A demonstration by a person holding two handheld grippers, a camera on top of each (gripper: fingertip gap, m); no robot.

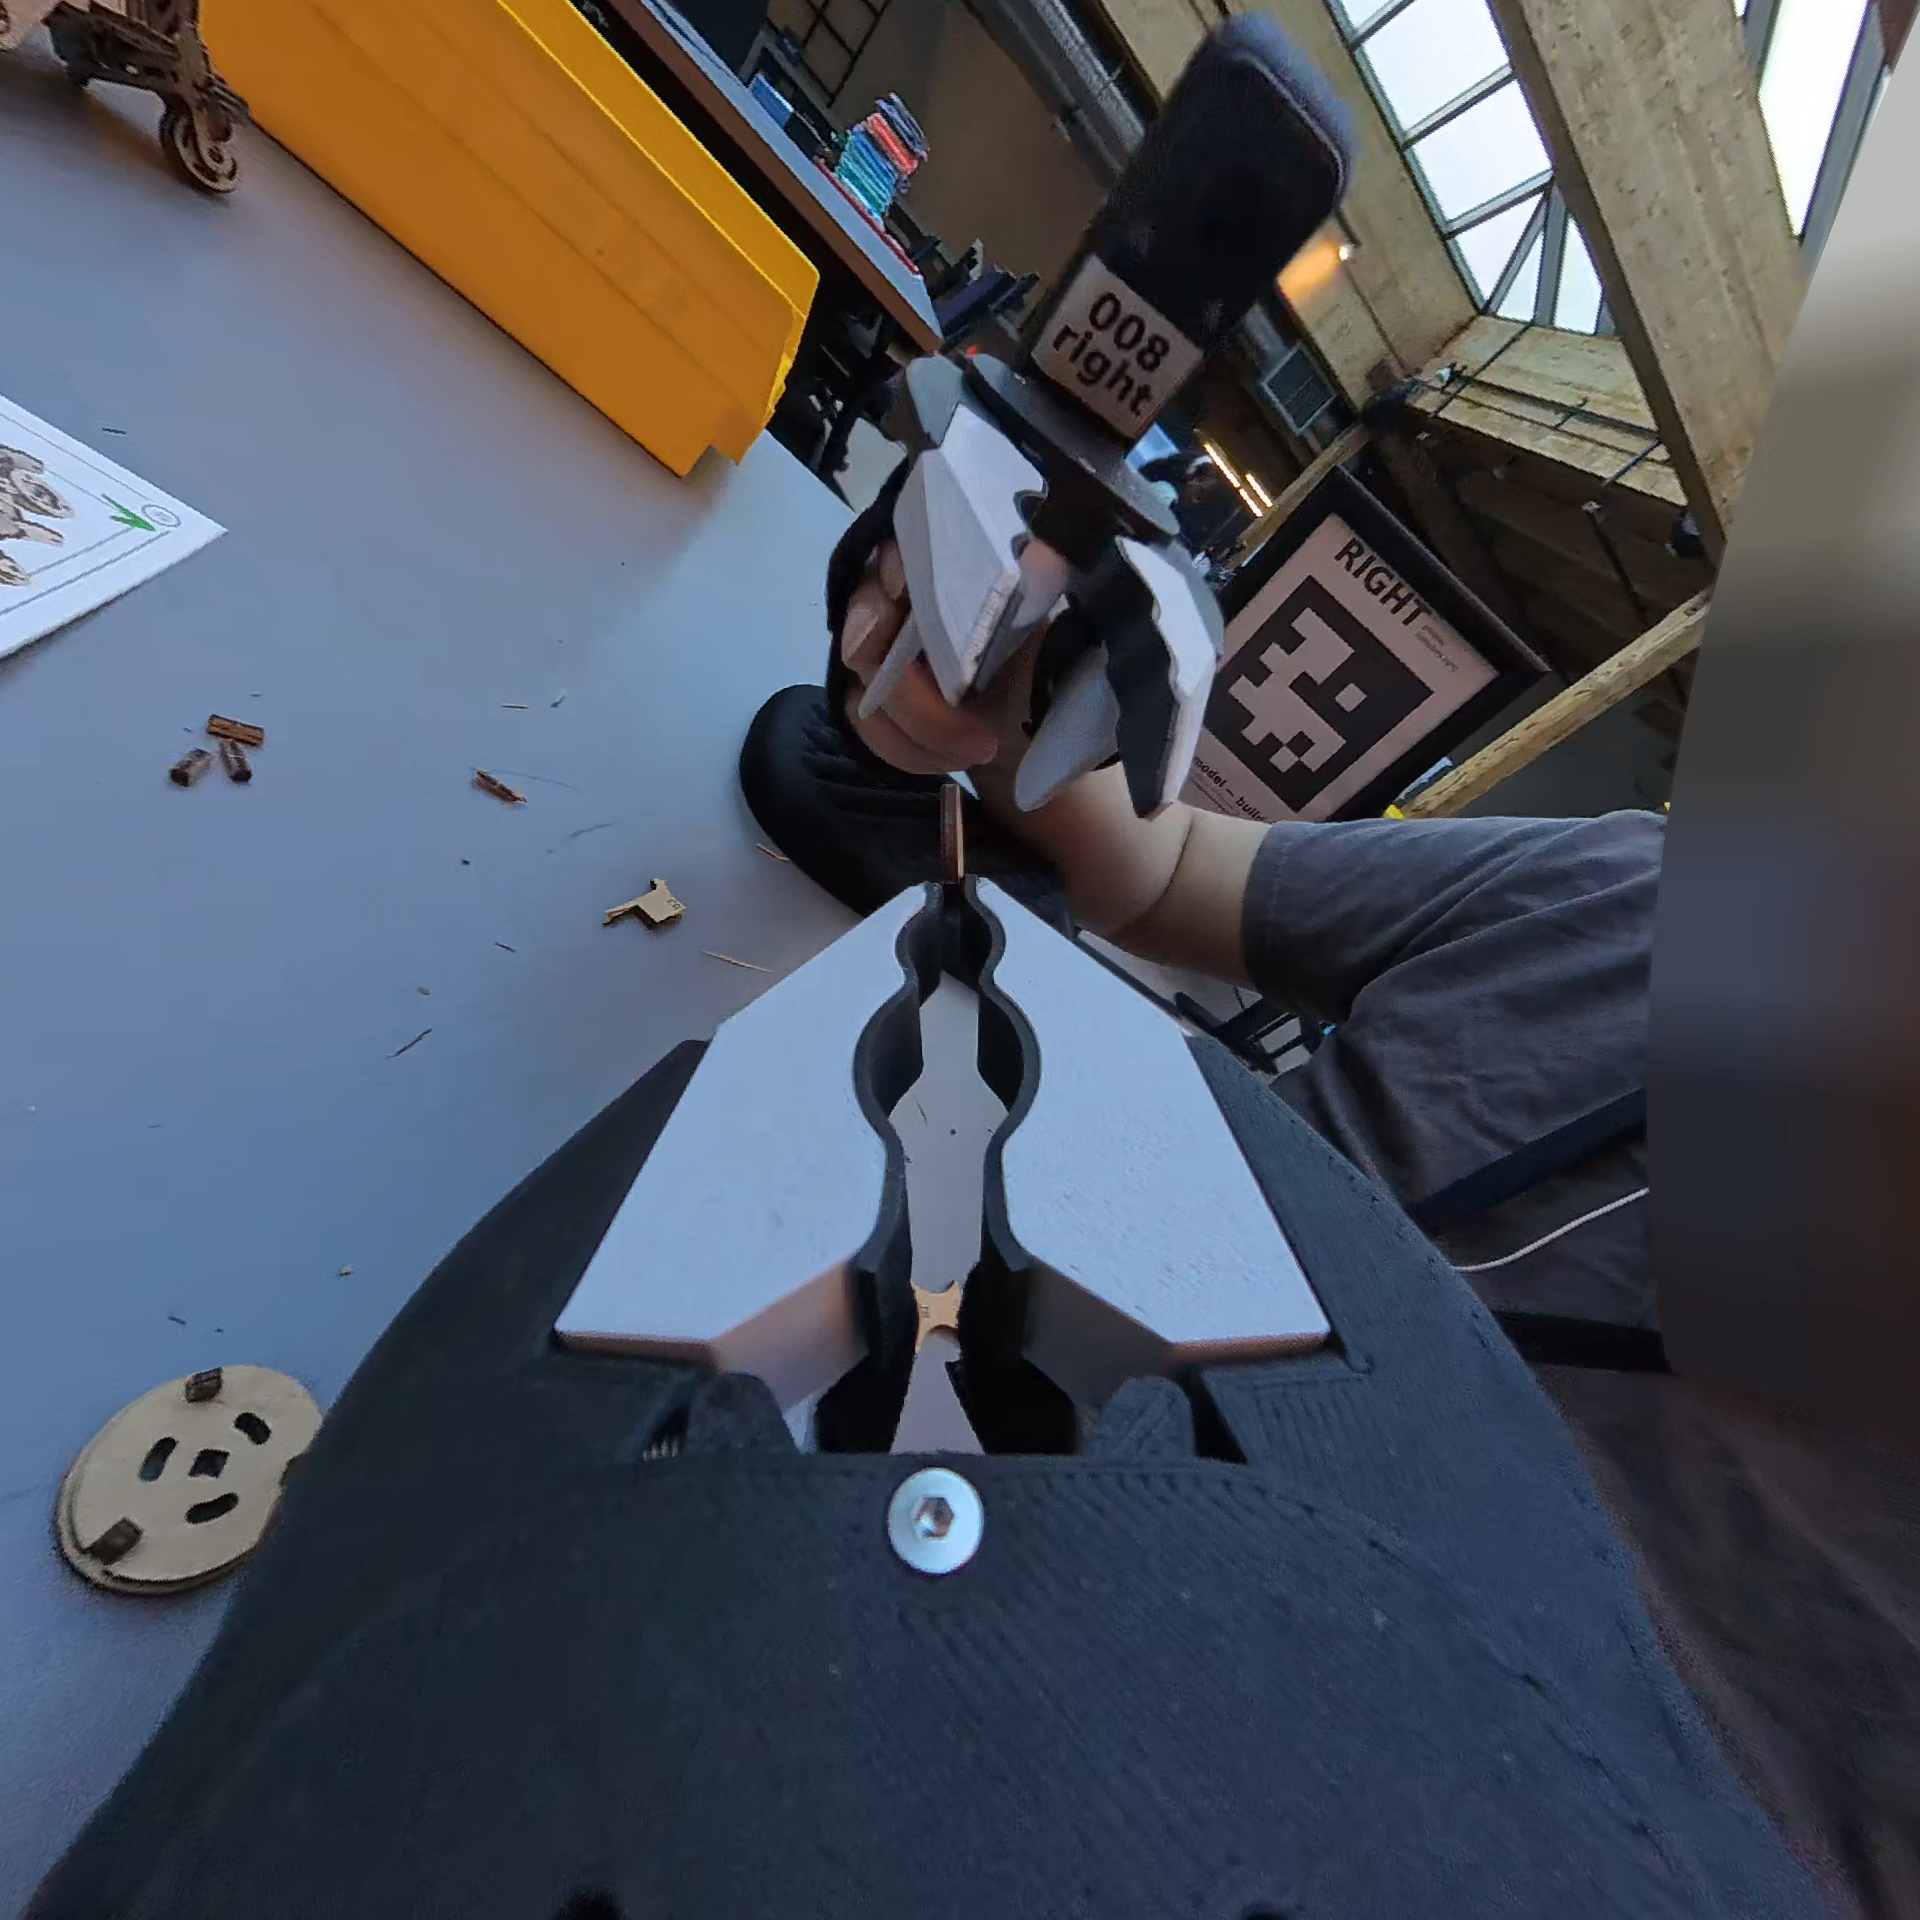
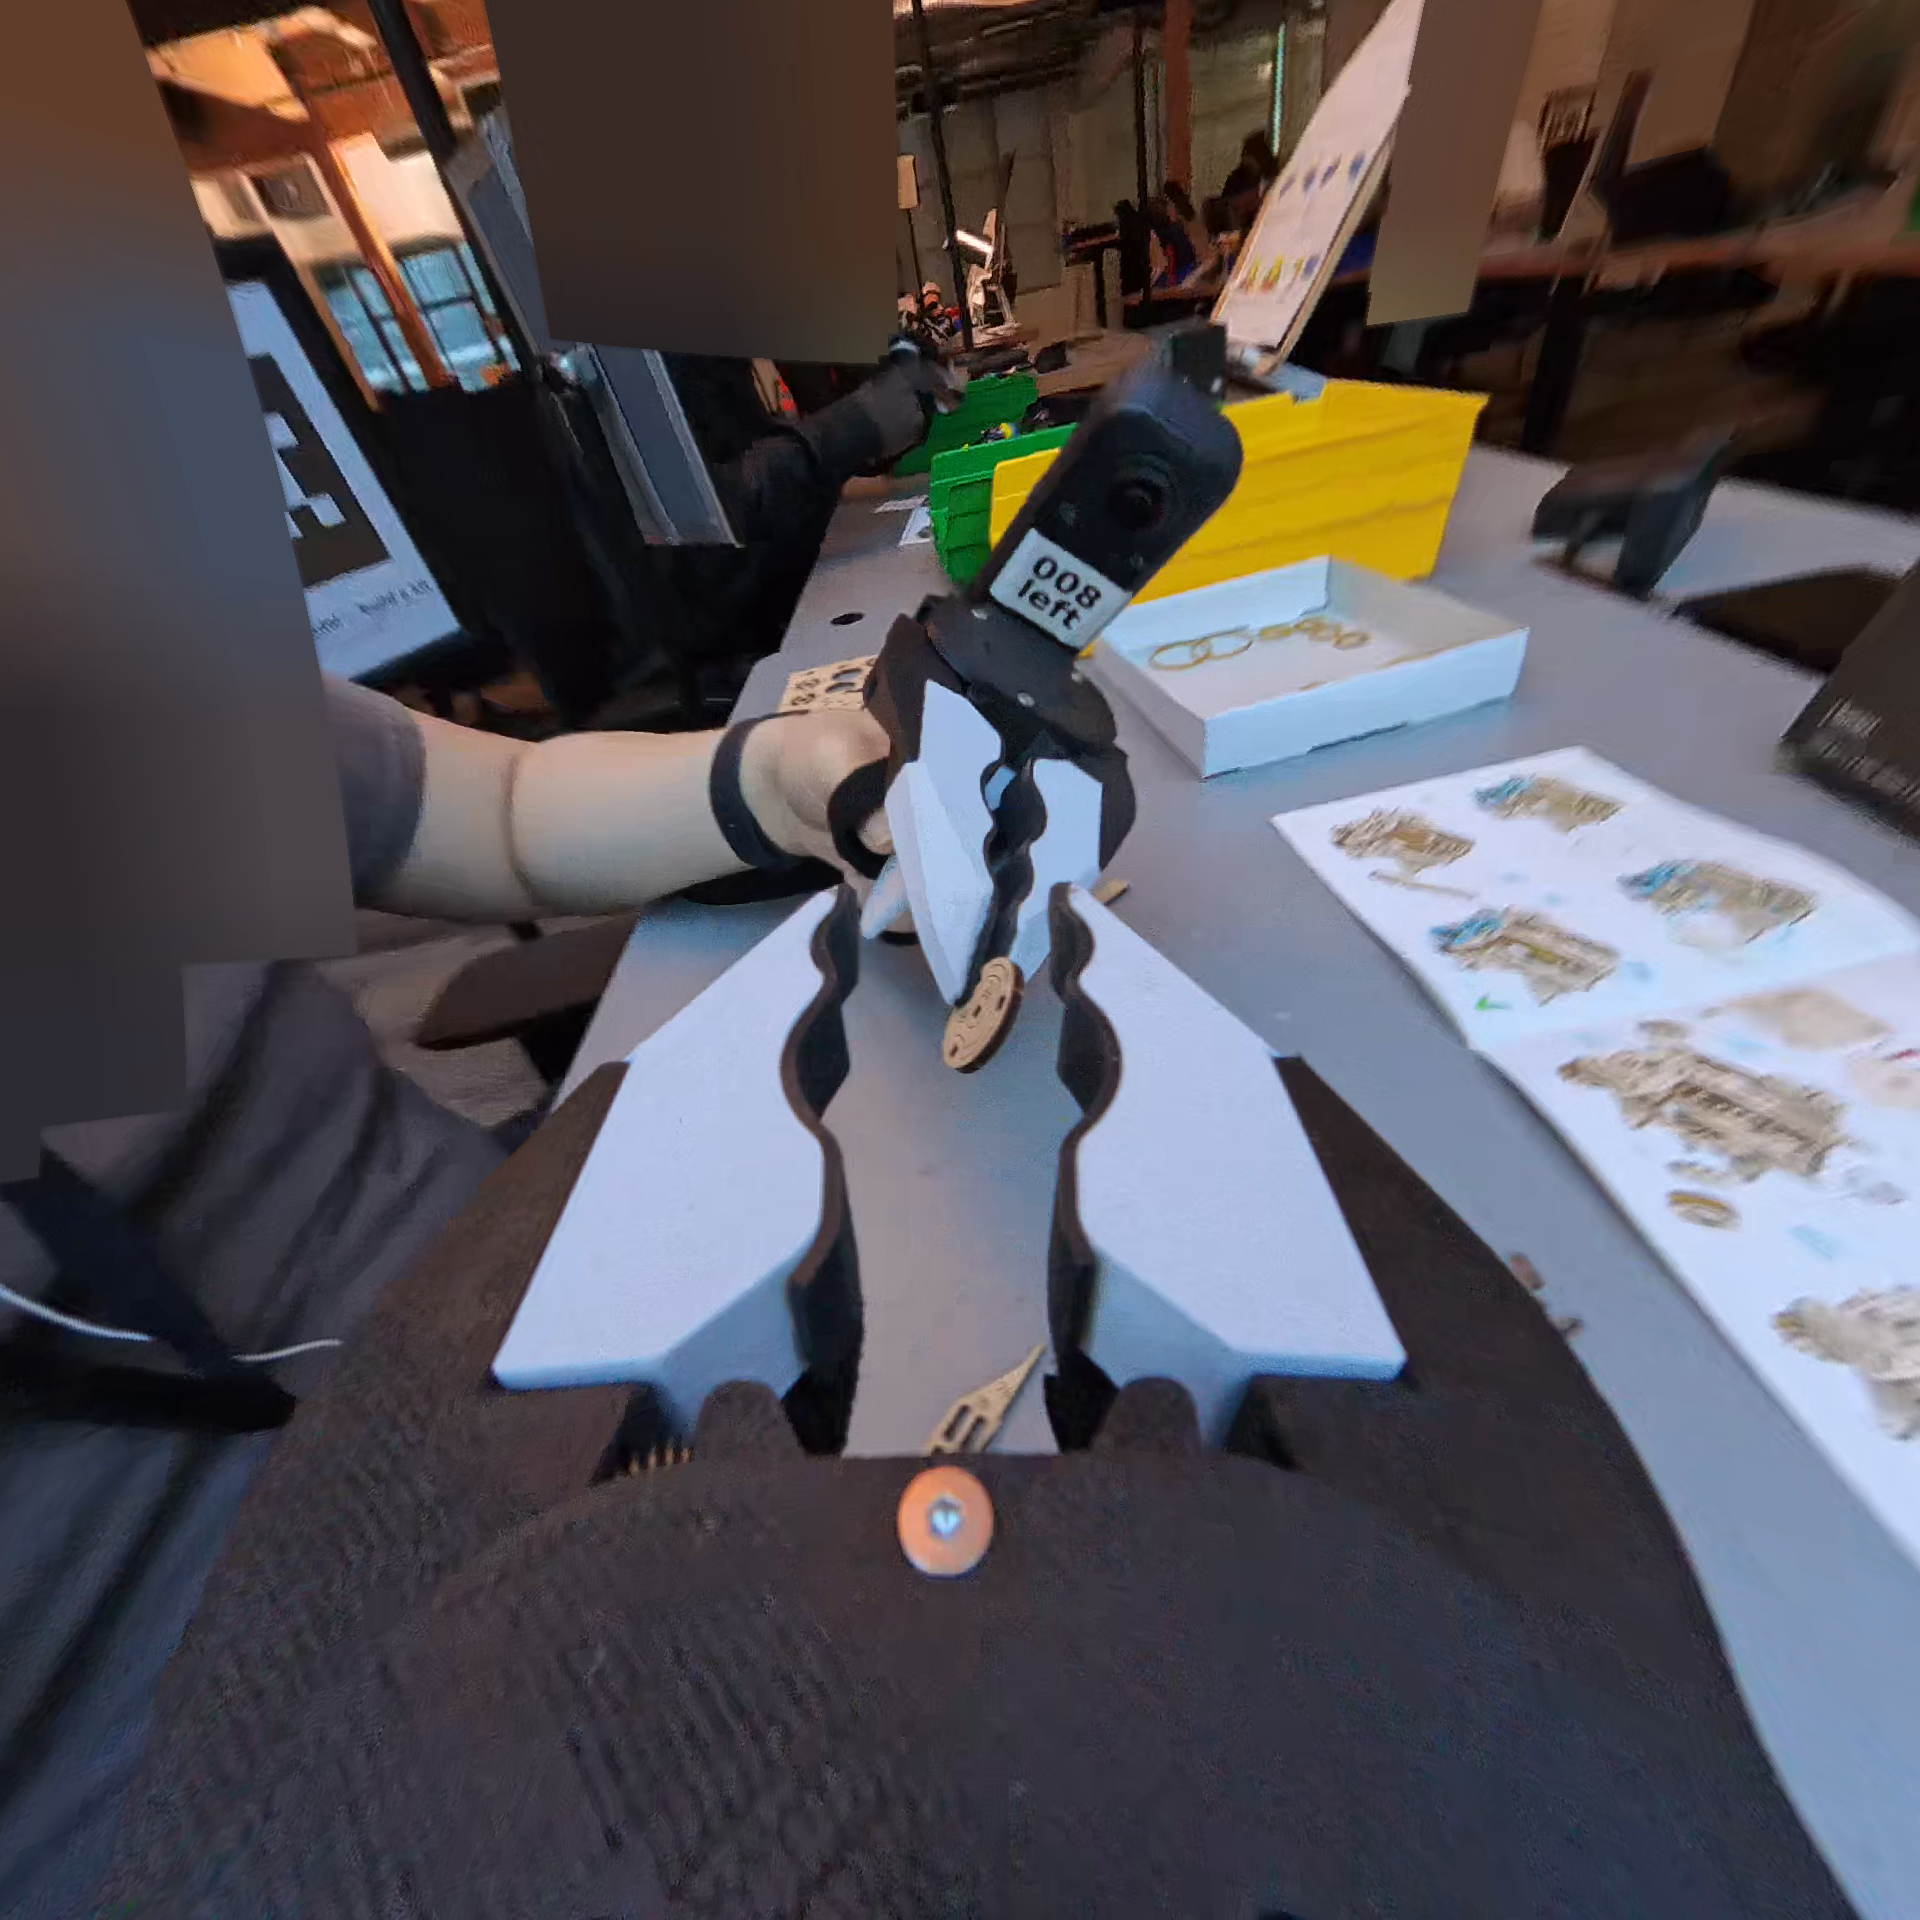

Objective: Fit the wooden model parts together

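Left gripper [image 2: 982,997] clamped on small wooden disc [image 2: 982,1013] by its rim, held above grey table [image 2: 1195,935]. Right gripper [image 2: 951,935] spread wide, empty. Probably thin, light, stiff, snappable; best pinched at edges, away from slots.

The counter [image 1: 364,831] is plain grey. Each gripper, left [image 2: 982,992] and right [image 1: 1049,717], has a black ribbed body, pale grey finger faces and wavy black pads. The wooden disc [image 2: 982,1013] is tan with dark slots, like the disc [image 1: 187,1475] near the counter's edge. The bin [image 2: 1340,473] is bright yellow, the tray [image 2: 1351,707] white, and the instruction sheet [image 2: 1621,997] white with tan and blue drawings.
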